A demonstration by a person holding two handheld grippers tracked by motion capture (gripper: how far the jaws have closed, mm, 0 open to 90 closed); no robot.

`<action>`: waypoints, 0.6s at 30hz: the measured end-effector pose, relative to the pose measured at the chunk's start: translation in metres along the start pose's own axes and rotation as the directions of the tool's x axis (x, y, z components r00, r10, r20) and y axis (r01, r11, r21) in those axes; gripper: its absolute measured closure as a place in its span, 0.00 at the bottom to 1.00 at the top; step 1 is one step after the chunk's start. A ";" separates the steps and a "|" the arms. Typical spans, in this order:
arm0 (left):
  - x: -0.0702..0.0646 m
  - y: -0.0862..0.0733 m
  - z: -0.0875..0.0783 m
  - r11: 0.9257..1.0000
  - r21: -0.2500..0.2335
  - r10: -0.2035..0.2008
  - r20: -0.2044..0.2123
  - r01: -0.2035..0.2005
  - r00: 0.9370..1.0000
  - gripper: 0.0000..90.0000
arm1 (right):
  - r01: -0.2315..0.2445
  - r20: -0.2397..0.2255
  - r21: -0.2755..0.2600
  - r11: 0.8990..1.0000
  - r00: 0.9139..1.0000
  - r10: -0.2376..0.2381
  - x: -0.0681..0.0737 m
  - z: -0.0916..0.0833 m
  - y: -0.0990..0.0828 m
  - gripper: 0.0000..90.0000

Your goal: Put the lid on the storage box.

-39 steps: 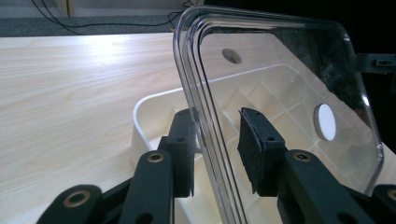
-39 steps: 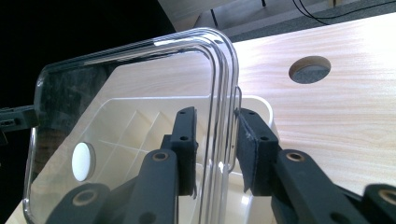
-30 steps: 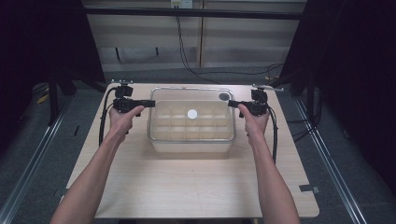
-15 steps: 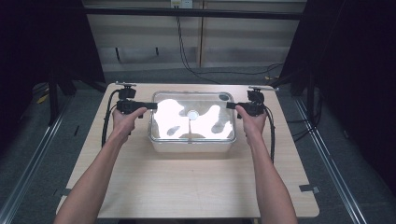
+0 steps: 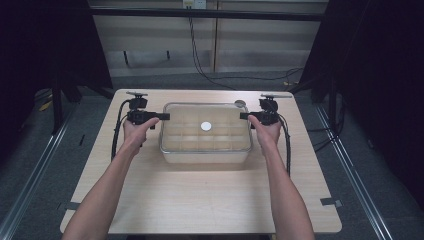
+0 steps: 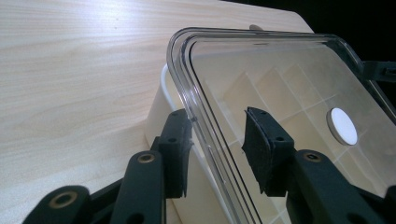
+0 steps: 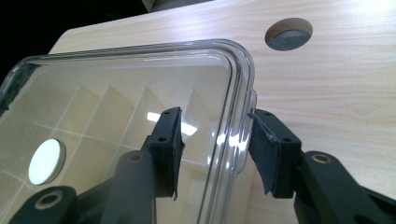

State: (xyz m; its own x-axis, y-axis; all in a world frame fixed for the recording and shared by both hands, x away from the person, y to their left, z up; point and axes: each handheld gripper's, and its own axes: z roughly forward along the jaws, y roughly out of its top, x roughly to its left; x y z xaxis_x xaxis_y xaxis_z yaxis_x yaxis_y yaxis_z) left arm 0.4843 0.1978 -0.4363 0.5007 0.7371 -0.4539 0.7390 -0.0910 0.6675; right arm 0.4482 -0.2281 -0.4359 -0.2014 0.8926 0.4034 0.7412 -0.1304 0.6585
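The clear lid (image 5: 205, 127) is seated on the divided box (image 5: 205, 150) at the middle of the tabletop (image 5: 200, 200), and the step in hand is judged to be its release. The jaws of the left gripper (image 6: 217, 147) and right gripper (image 7: 215, 149) have just been opening; each straddles a lid edge without pressing it, so a clean withdrawal is called for. The 12 or so compartments appear empty.

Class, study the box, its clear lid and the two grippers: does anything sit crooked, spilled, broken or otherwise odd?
Nothing stands out. The clear lid lies level and square on the box. The left gripper and right gripper straddle its opposite edges, jaws just opening, pads apart. No spill or crack shows.
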 end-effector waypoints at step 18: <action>0.002 -0.006 0.008 1.000 0.021 0.019 -0.037 -0.019 0.999 0.62 | -0.013 0.017 0.003 1.000 1.000 0.013 -0.001 0.004 -0.006 0.60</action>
State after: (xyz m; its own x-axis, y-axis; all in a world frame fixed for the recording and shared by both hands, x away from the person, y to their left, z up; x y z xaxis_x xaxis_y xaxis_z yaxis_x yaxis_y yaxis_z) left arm 0.4848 0.1938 -0.4457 0.4977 0.7596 -0.4186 0.7391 -0.1190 0.6629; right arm 0.4468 -0.2267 -0.4429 -0.1809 0.8980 0.4010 0.7455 -0.1407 0.6515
